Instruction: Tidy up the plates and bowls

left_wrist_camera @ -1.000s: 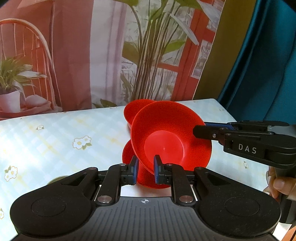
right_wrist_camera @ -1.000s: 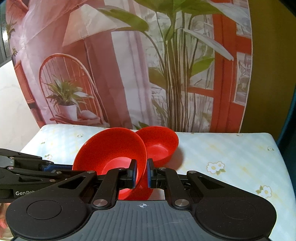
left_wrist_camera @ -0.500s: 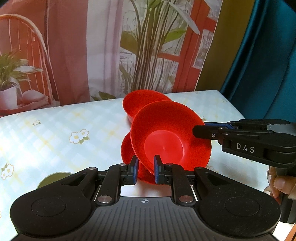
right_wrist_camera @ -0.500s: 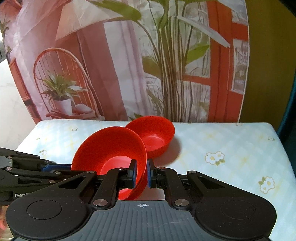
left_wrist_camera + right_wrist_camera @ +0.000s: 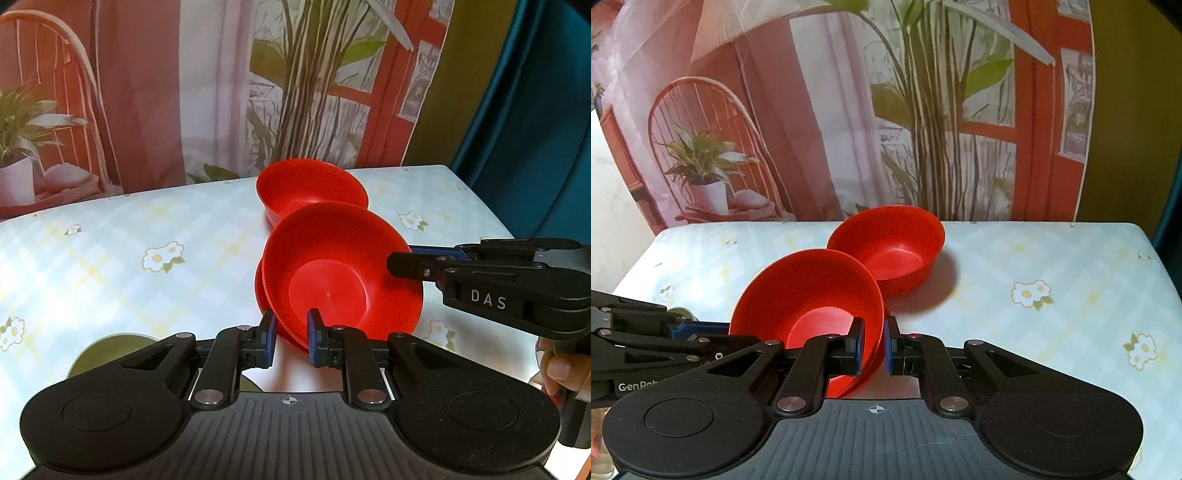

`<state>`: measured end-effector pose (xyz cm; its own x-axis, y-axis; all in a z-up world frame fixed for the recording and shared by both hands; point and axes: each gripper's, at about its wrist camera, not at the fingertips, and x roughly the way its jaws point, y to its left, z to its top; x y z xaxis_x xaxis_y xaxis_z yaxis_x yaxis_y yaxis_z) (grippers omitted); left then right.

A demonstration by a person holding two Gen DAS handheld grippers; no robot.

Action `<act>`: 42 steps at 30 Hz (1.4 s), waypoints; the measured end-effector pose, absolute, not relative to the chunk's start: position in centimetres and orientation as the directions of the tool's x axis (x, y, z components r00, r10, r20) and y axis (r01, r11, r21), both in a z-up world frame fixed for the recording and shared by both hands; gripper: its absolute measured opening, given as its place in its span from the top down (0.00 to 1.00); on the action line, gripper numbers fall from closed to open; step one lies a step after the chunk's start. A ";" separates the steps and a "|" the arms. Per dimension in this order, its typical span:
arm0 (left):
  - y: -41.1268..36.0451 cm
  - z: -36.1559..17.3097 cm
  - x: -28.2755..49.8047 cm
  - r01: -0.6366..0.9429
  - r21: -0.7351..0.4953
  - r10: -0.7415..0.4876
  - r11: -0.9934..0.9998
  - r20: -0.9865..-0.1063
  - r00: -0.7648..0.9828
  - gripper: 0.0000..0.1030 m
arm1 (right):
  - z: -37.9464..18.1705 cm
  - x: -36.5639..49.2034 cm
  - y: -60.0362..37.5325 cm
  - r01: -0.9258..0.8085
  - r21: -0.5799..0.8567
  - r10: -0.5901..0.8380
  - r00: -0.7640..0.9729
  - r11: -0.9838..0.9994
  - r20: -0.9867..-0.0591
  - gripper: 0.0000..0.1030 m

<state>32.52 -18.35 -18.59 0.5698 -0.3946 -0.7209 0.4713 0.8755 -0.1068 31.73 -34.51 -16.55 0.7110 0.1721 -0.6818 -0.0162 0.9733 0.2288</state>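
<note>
A red plate (image 5: 332, 280) is held tilted above the table by both grippers. My left gripper (image 5: 291, 334) is shut on its near rim. My right gripper (image 5: 873, 343) is shut on its opposite rim and shows in the left wrist view (image 5: 399, 264) at the plate's right edge. The plate also shows in the right wrist view (image 5: 809, 295). A second red plate edge (image 5: 260, 295) shows just under the held one. A red bowl (image 5: 310, 192) stands upright on the table behind it, also seen in the right wrist view (image 5: 894, 247).
The table wears a pale checked cloth with flowers (image 5: 110, 258). An olive-green dish (image 5: 107, 350) lies at the near left, partly behind my left gripper. A printed backdrop (image 5: 849, 110) hangs behind the table. The table's right edge (image 5: 491, 214) is close to a teal curtain.
Both grippers have drawn back and up with the red plate, so the red bowl now sits further from it and more table shows. The green dish has come further into view.
</note>
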 end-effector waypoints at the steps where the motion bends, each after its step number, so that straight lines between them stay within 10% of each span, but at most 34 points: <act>1: -18.4 -18.6 32.6 0.470 -0.108 -0.393 0.876 -0.723 0.568 0.82 | -16.6 31.8 -34.5 -0.015 0.229 0.172 0.710 0.973 -0.683 0.90; 42: -15.5 -13.6 34.0 0.426 -0.092 -0.381 0.900 -0.642 0.665 0.77 | -13.0 32.8 -34.2 0.006 0.180 0.108 0.778 0.984 -0.619 0.83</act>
<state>33.98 -15.50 -13.61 0.6655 -0.3809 -0.6419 0.4264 0.8999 -0.0919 32.80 -34.15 -13.01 0.7782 0.1082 -0.6186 0.0061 0.9837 0.1798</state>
